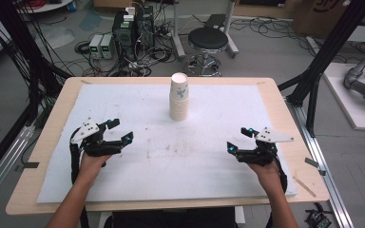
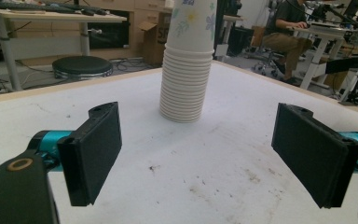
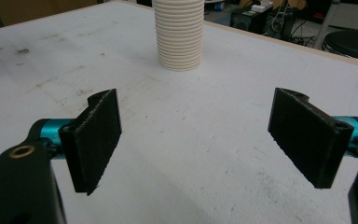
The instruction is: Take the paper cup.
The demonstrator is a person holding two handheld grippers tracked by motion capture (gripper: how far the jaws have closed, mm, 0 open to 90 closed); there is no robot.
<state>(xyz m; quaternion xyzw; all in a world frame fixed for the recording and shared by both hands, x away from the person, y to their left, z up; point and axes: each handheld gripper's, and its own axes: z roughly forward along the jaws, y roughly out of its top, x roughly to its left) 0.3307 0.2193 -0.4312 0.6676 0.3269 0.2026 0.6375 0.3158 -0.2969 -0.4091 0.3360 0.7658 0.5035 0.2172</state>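
Cup stack upright, long axis vertical.

Even, soft indoor light; faint shadows, mild blur throughout, and no strong glare anywhere.

cups: your stack is white, top one has blue-green floral print
mat: white, brown specks
your grippers: black jaws, teal joints

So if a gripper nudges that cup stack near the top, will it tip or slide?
The cup stack is tall on a narrow base, so it would probably tip. It's thin paper, likely light, and may crush if squeezed. Nested rims suggest cups could separate when lifted.
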